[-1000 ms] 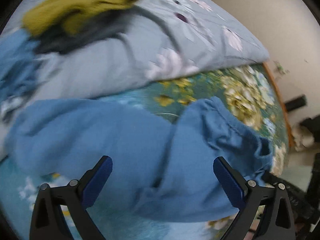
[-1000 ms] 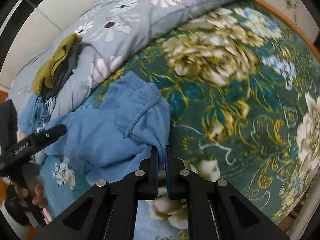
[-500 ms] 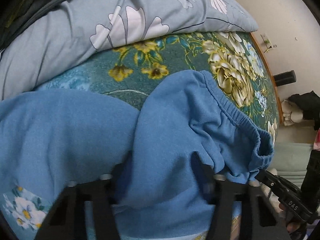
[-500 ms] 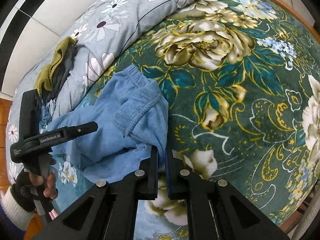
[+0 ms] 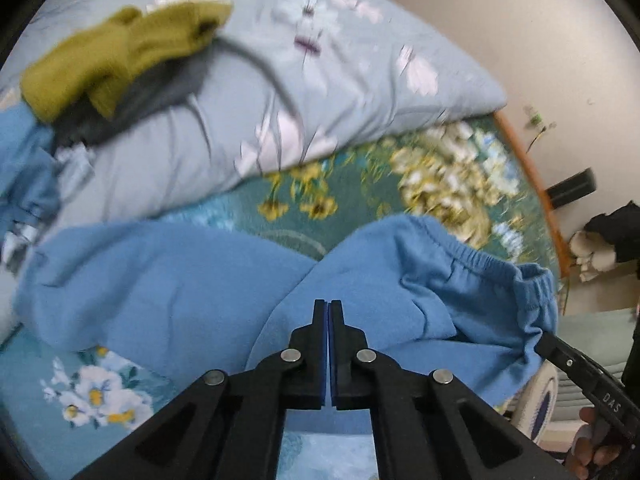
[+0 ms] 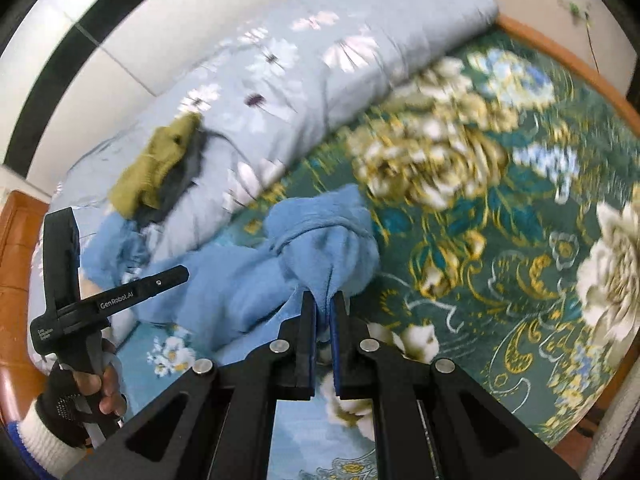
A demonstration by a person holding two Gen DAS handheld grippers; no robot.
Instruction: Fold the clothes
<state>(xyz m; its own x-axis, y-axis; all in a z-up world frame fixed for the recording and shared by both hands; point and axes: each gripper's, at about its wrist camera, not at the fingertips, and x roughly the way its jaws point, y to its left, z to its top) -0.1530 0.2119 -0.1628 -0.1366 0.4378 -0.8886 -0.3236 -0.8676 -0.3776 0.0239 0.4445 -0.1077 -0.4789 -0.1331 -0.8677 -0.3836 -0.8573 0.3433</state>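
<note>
Light blue pants (image 5: 168,280) lie spread on the floral bedspread, the elastic waistband (image 5: 492,264) to the right. My left gripper (image 5: 329,305) is shut on a pinch of the pants' fabric near the crotch. My right gripper (image 6: 323,298) is shut on the bunched waist end of the pants (image 6: 320,240) and holds it lifted off the bed. The left gripper also shows in the right wrist view (image 6: 176,274), held by a gloved hand.
A grey-blue flowered duvet (image 5: 320,80) is piled behind the pants, with an olive garment (image 5: 116,52) on a dark grey one on top. More blue clothing (image 5: 20,168) lies at the left. The bed's wooden edge (image 6: 560,56) runs along the right.
My left gripper was open, dropped onto the pants and closed on the fabric. My right gripper stayed shut and lifted the waist end, which now bunches up.
</note>
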